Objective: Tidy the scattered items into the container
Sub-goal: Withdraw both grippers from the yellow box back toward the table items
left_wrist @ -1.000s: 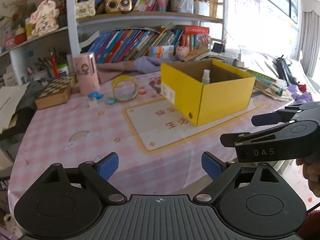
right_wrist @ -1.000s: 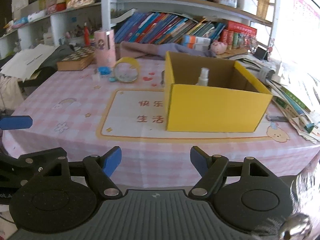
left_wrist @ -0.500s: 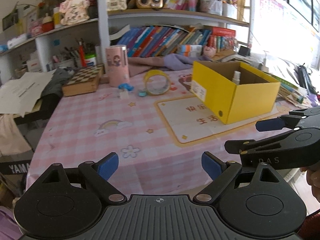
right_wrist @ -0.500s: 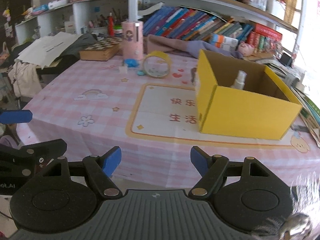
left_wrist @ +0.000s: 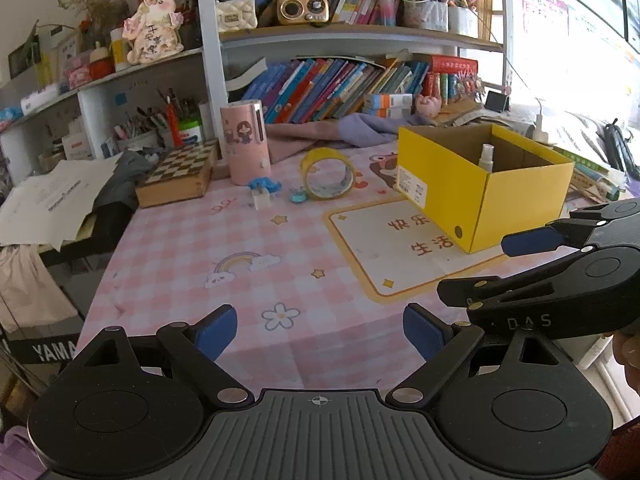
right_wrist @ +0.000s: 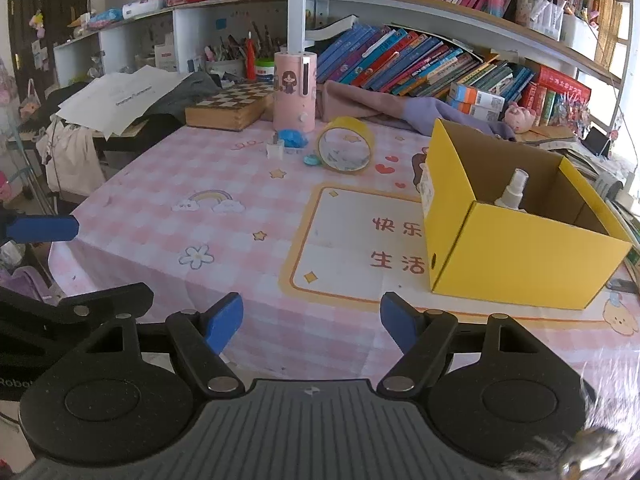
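A yellow cardboard box (left_wrist: 486, 188) (right_wrist: 516, 256) stands on the pink checked tablecloth with a white spray bottle (left_wrist: 486, 158) (right_wrist: 513, 191) inside. A yellow tape roll (left_wrist: 327, 174) (right_wrist: 346, 149) stands on edge at the far side. Beside it lie a small teal item (left_wrist: 298, 198) (right_wrist: 310, 159), a white block (left_wrist: 261, 199) (right_wrist: 275, 149) and a blue object (left_wrist: 264, 185) (right_wrist: 292, 138). My left gripper (left_wrist: 320, 330) is open and empty over the table's near edge. My right gripper (right_wrist: 311, 320) is open and empty, also at the near edge.
A pink cylinder (left_wrist: 245, 146) (right_wrist: 295, 91) and a wooden chess box (left_wrist: 178, 174) (right_wrist: 230, 105) stand at the back. A purple cloth (right_wrist: 384, 106) lies behind the tape. Bookshelves (left_wrist: 360, 80) fill the back wall. Papers lie to the left (left_wrist: 52, 196).
Both grippers have swung left, so the box now sits further right in both views and the tape roll and small items are nearer centre. Both stayed open.
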Motion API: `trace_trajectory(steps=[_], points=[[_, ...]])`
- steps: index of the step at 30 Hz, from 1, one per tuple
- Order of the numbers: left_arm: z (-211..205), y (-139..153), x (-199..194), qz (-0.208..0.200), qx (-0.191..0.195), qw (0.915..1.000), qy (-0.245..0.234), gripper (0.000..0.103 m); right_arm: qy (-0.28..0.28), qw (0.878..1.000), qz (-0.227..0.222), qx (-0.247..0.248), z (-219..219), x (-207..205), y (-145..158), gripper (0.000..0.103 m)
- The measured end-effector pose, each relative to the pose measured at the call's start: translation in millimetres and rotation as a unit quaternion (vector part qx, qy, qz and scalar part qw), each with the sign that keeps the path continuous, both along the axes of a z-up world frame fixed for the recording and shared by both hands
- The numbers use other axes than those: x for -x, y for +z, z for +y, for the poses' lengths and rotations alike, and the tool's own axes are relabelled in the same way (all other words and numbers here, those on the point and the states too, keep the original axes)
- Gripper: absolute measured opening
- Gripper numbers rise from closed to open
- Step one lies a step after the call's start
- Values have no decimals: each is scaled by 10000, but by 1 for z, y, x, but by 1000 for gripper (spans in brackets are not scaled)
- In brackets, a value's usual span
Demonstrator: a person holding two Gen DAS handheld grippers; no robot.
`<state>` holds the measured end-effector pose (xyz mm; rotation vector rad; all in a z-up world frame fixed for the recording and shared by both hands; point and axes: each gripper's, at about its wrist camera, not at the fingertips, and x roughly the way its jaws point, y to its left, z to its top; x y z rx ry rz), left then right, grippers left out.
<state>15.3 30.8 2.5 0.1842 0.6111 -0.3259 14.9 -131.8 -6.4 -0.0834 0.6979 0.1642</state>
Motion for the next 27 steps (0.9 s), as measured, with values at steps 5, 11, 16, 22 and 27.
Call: trace_trajectory(steps=[5,11,16,22,27], points=[[1,1,-9,-34,-87,10000,29,92,77,10000,-29,-43,4,-11,-1,74],[4,1,-21,-65,-91,9999,9,92,107,9999,-85,-93,8,-27,0,72],[9,0,-33,-29,-57,9999,96,92,177,9998,-80,-75,12,-41,-1,72],[14,-1,-50,-8,65,9997,256,92,255,9997,-63,-17,16,-61,-2,72],[14,0,-72,-41,100,9995,311,92,243,9997,-64,2,15,-81,-1,72]])
